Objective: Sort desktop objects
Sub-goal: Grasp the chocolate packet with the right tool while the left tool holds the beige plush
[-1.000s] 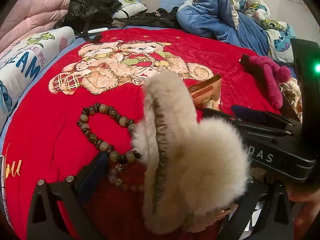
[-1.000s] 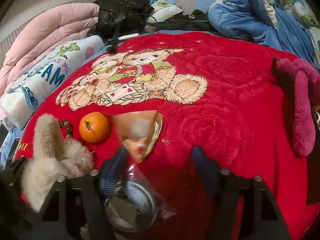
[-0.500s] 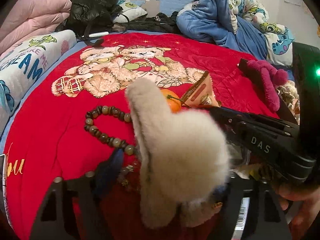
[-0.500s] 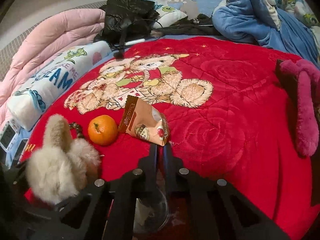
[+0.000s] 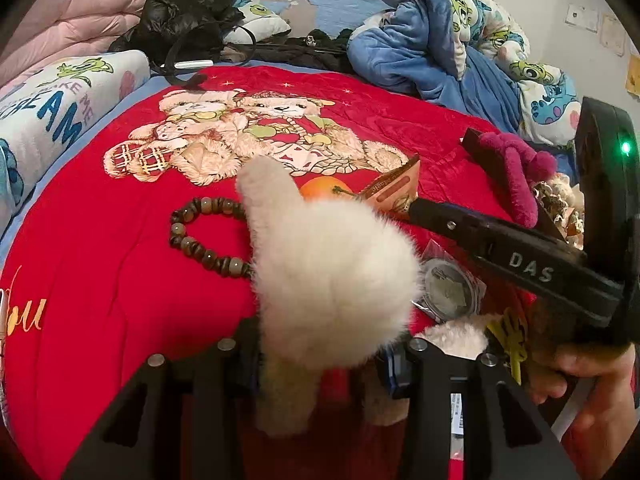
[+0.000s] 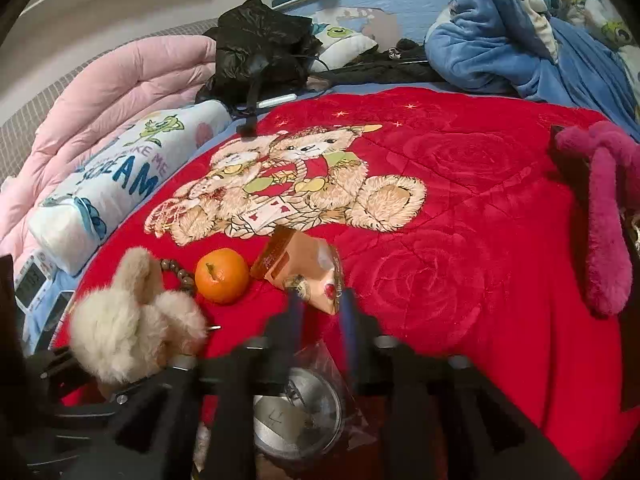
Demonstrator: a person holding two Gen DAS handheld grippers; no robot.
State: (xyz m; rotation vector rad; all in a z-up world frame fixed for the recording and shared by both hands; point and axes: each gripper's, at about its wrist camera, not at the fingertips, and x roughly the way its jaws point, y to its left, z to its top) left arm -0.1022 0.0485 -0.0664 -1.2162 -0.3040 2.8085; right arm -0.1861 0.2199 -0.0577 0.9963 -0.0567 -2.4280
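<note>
Both tongs angle down over the bed's near edge. Left tongs [image 5: 320,364], closing, straddle the cream earmuffs [image 5: 332,276], band rising far-left. Right tongs [image 6: 320,304], opening, hold nothing above a bagged disc [image 6: 298,416].

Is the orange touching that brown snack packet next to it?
Apart. In the right wrist view a thin strip of red blanket shows between the orange and the snack packet.
</note>
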